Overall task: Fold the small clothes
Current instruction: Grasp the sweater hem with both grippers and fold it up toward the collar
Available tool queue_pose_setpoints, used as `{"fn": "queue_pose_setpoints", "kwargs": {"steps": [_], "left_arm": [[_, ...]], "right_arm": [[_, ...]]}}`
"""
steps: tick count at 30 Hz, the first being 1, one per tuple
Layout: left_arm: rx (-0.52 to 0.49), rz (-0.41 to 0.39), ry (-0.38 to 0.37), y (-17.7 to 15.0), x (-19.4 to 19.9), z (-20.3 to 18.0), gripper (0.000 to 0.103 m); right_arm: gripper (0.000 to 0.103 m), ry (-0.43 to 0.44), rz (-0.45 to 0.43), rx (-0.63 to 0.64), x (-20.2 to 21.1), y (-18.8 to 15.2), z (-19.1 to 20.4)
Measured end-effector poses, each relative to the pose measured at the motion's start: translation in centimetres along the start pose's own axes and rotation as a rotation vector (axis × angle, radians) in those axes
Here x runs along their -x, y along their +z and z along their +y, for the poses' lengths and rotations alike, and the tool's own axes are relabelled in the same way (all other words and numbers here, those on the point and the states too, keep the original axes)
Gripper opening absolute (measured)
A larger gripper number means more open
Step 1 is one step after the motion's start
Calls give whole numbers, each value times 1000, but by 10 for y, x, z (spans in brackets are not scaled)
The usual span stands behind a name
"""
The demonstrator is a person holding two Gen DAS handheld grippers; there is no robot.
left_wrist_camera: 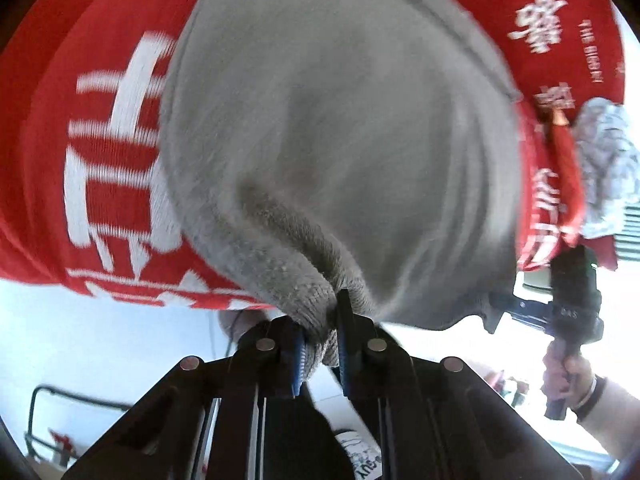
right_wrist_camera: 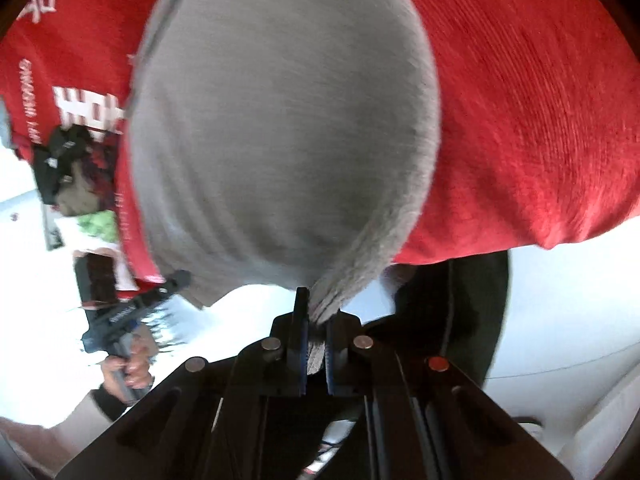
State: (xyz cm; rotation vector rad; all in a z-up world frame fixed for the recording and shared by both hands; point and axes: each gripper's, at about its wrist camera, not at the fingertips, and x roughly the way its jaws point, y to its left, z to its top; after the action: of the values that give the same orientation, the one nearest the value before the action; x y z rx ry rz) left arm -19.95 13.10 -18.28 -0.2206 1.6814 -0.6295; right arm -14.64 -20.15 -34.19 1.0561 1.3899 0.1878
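Observation:
A small grey knit garment [left_wrist_camera: 328, 136] hangs stretched between both grippers and fills the middle of each view [right_wrist_camera: 280, 132]. My left gripper [left_wrist_camera: 320, 344] is shut on one bunched corner of it. My right gripper [right_wrist_camera: 316, 340] is shut on another corner. The cloth is lifted above a red cloth with white characters [left_wrist_camera: 80, 140] that also shows in the right wrist view [right_wrist_camera: 520, 120]. In the left wrist view the right gripper [left_wrist_camera: 572, 304] shows at the right edge, in a hand. In the right wrist view the left gripper [right_wrist_camera: 120, 312] shows at the left.
A grey patterned garment [left_wrist_camera: 608, 160] lies at the right on the red cloth. A pile of dark and green clothes [right_wrist_camera: 76, 176] sits at the left. A white surface [left_wrist_camera: 100, 328] lies around the red cloth. A dark round object [right_wrist_camera: 480, 312] is near the right.

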Motion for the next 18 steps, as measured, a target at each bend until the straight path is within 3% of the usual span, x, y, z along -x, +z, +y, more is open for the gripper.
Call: {"fn": "queue_pose_setpoints", "kwargs": {"steps": [8, 13, 18], "left_arm": [[-30, -135, -103, 55, 62, -26, 11], [-51, -219, -90, 123, 80, -26, 11], [-57, -280, -64, 188, 80, -35, 11]], "right_arm": [[7, 237, -144, -17, 50, 24, 50], [7, 316, -217, 32, 70, 77, 81], [7, 323, -288, 12, 87, 147, 90]]}}
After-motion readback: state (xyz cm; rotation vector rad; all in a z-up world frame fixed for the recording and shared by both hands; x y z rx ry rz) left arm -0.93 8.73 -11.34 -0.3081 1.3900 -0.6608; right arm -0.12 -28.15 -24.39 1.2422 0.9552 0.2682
